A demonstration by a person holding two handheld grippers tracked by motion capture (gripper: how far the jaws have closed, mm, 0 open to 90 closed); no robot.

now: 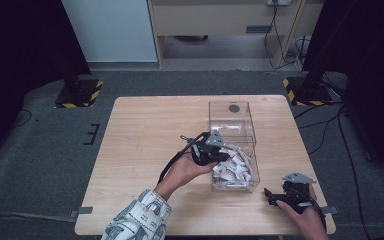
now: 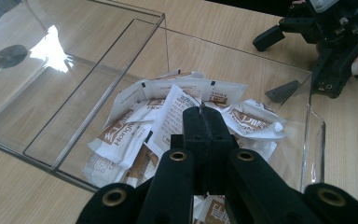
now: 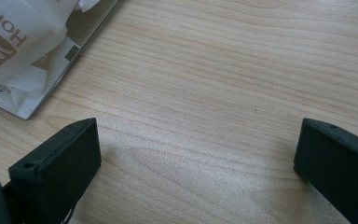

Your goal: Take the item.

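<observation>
While my left gripper pinches a sachet in the clear box, my right gripper gapes at five o'clock, seen up close.

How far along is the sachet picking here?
Done: nothing lies outside the clear box yet. In hand: the left gripper is shut on a sachet over the pile. Left: lifting it out; the right gripper waits open on the table.

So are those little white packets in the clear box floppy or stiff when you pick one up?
Probably floppy: the packets look like thin paper sachets, crumpled and bent over each other in the clear box. Likely light too, since the shut left gripper pinches one by a thin edge. They may slide apart easily.
</observation>
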